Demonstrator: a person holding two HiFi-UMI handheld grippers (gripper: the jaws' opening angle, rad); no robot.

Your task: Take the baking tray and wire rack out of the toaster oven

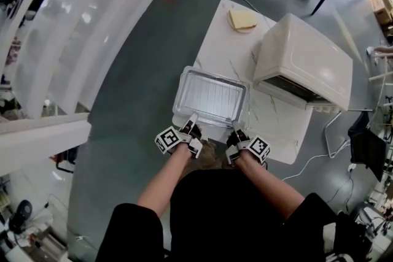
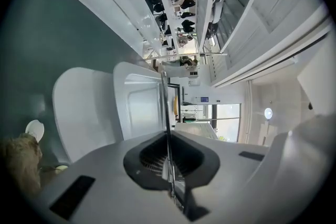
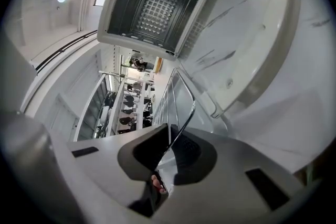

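Observation:
The metal baking tray (image 1: pixel 210 97) with the wire rack (image 1: pixel 215 94) lying in it is held over the near left part of the white table (image 1: pixel 218 46), outside the toaster oven (image 1: pixel 304 58). My left gripper (image 1: pixel 191 124) is shut on the tray's near rim at its left corner, and my right gripper (image 1: pixel 237 131) is shut on the same rim at the right corner. In the left gripper view the rim runs edge-on through the left gripper (image 2: pixel 169 162). In the right gripper view the tray rim and a rack wire (image 3: pixel 184 118) pass between the jaws of the right gripper (image 3: pixel 170 157).
The toaster oven's cavity (image 3: pixel 157 2) gapes, with its door (image 1: pixel 288 90) folded down toward the tray. A plate with a slice of bread (image 1: pixel 242 20) sits at the table's far end. Grey floor (image 1: pixel 135 101) lies left of the table; a cable (image 1: pixel 313 159) trails at right.

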